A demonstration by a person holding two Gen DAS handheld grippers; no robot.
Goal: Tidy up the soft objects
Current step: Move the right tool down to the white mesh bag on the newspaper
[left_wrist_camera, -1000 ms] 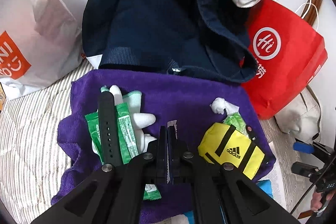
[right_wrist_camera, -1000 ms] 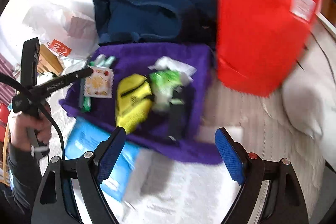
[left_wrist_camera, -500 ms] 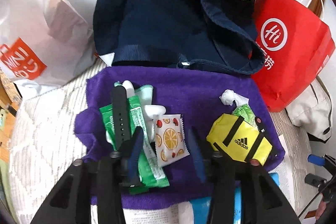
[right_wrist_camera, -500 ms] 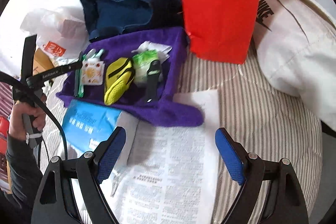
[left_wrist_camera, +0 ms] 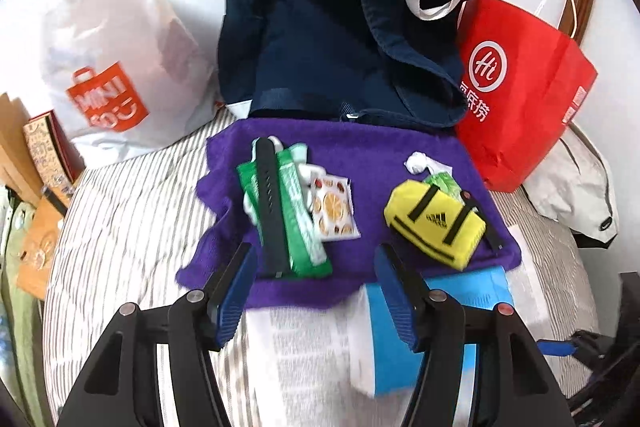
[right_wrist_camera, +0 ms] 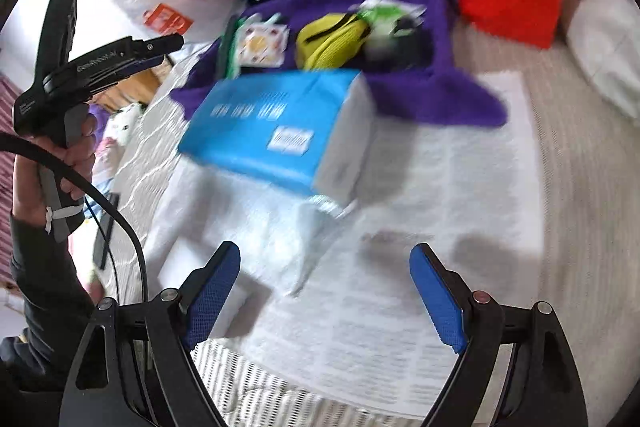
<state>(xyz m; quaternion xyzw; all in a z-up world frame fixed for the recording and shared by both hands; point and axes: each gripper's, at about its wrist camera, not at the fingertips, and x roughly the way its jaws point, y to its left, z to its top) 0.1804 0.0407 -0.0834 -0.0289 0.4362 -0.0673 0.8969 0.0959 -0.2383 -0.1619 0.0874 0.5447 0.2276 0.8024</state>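
Sachet (left_wrist_camera: 334,205), the one with orange slices printed on it, lies flat on the purple towel (left_wrist_camera: 372,155), free of your left tongs (left_wrist_camera: 316,291); their jaws have just been opening and stand apart with nothing between them, the sachet just beyond their tips. One black strap (left_wrist_camera: 269,203) lies across one green packet (left_wrist_camera: 298,215) just left of the sachet, touching it. One yellow pouch (left_wrist_camera: 436,223) with black straps sits to the right on the same towel, apart from the sachet. One navy bag (left_wrist_camera: 340,39), one red bag (left_wrist_camera: 520,95) and one white bag (left_wrist_camera: 108,67) stand behind the towel. Your right tongs (right_wrist_camera: 326,299) are released too, wide and empty, over the printed paper (right_wrist_camera: 400,327), with one blue box (right_wrist_camera: 276,131) beyond them
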